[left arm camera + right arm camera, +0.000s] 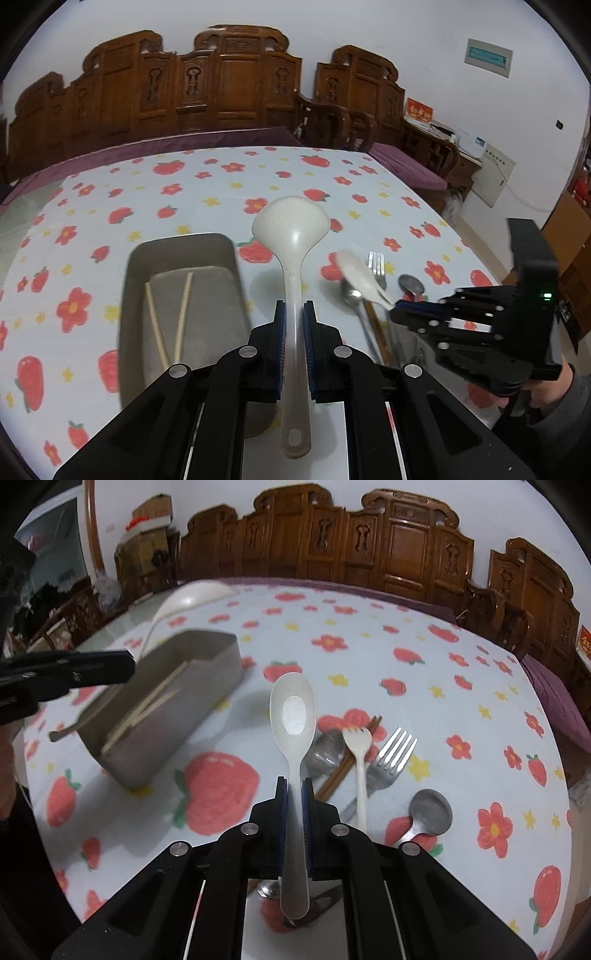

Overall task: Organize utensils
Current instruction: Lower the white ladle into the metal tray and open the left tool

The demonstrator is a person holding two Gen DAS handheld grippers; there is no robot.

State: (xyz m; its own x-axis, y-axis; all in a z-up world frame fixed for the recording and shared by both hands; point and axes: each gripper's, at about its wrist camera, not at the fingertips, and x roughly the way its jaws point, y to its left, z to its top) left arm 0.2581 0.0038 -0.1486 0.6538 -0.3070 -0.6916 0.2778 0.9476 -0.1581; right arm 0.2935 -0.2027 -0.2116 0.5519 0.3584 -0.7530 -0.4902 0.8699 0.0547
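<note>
No writing could be read; a red card on the far desk was too blurred. The left gripper (293, 321) angled down over the surface (207, 192), its fingers closed on the handle of a white ladle (291, 236). The right gripper (294, 797) also angled down, fingers clamped on a white spoon (293, 716). A grey metal tray (138, 280) held a pair of chopsticks (183, 314). Beside it lay a metal fork (391, 760), a white plastic fork (357, 746) and a metal spoon (430, 810).
</note>
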